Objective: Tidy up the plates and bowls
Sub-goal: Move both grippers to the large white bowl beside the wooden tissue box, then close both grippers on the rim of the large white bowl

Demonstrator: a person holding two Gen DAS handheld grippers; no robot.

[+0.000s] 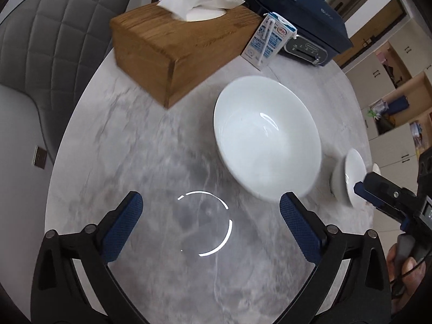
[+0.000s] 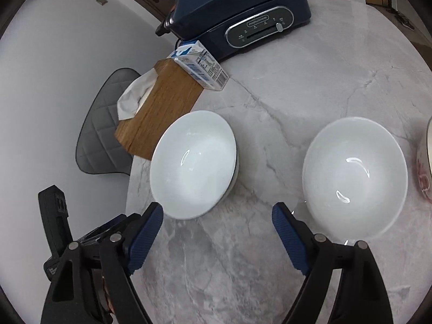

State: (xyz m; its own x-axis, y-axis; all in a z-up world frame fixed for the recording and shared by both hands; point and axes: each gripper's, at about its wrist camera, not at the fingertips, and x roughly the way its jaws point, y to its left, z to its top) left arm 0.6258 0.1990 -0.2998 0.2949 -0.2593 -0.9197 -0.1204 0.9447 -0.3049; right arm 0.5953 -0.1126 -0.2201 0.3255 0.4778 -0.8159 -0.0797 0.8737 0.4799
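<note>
Both grippers hover over the marble desk (image 2: 310,86) with jaws spread wide and nothing between them: the left gripper (image 1: 210,226) above bare desk near its left edge, the right gripper (image 2: 217,232) just short of two white bowls. The shallow bowl (image 2: 193,164) sits beside the tissue box (image 2: 162,108), the deep bowl (image 2: 355,175) well apart toward the right edge, by a patterned bowl (image 2: 425,162)

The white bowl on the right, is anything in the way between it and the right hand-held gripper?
Nothing visible is. The right hand-held gripper is open above bare marble table, and the white bowl sits just beyond its right finger. The shallow white dish lies off to the left, apart from that bowl.
</note>
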